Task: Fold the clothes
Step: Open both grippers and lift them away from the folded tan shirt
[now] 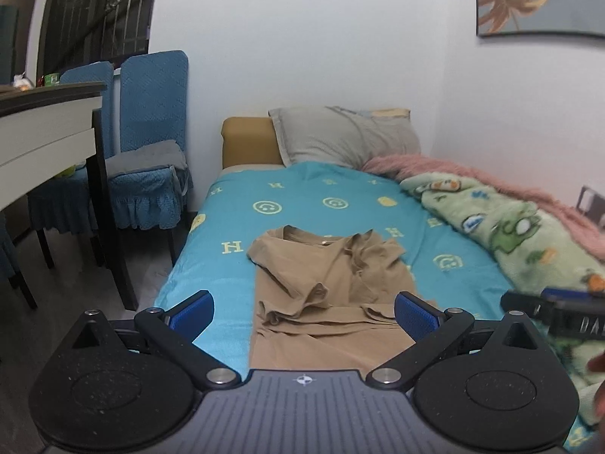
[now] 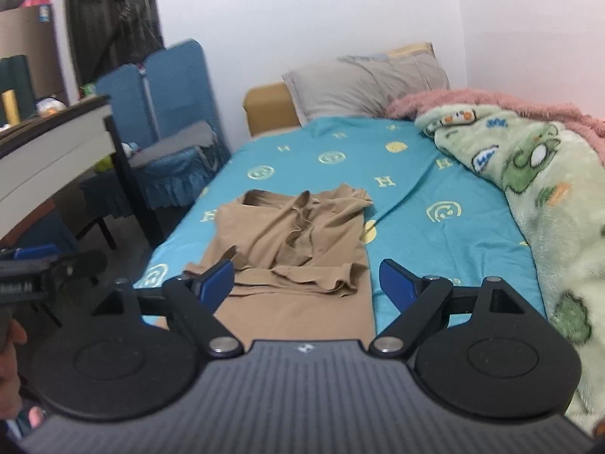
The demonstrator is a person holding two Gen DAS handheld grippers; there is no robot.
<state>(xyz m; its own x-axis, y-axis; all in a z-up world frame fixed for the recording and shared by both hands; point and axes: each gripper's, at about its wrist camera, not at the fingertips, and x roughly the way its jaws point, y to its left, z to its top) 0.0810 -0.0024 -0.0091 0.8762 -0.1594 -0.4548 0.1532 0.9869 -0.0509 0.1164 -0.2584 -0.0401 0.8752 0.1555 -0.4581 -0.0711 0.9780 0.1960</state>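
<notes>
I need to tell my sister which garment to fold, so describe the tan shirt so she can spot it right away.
Start at the bed with the turquoise smiley-print sheet. Near its foot end, toward the side facing the blue chairs, lies the tan shirt, sleeves folded inward. It is the only plain, single-colour cloth there; the green cartoon blanket beside it is fluffy and patterned.

The shirt (image 1: pixel 325 287) is plain tan. The sheet (image 1: pixel 302 204) is turquoise with pale yellow H letters and smiley faces. The blanket (image 2: pixel 529 174) is pale green with cartoon figures; the throw (image 1: pixel 453 170) is pink. The pillow (image 1: pixel 340 136) is grey, the chair covers (image 1: pixel 151 113) blue, and the pads (image 1: pixel 193 314) blue.
</notes>
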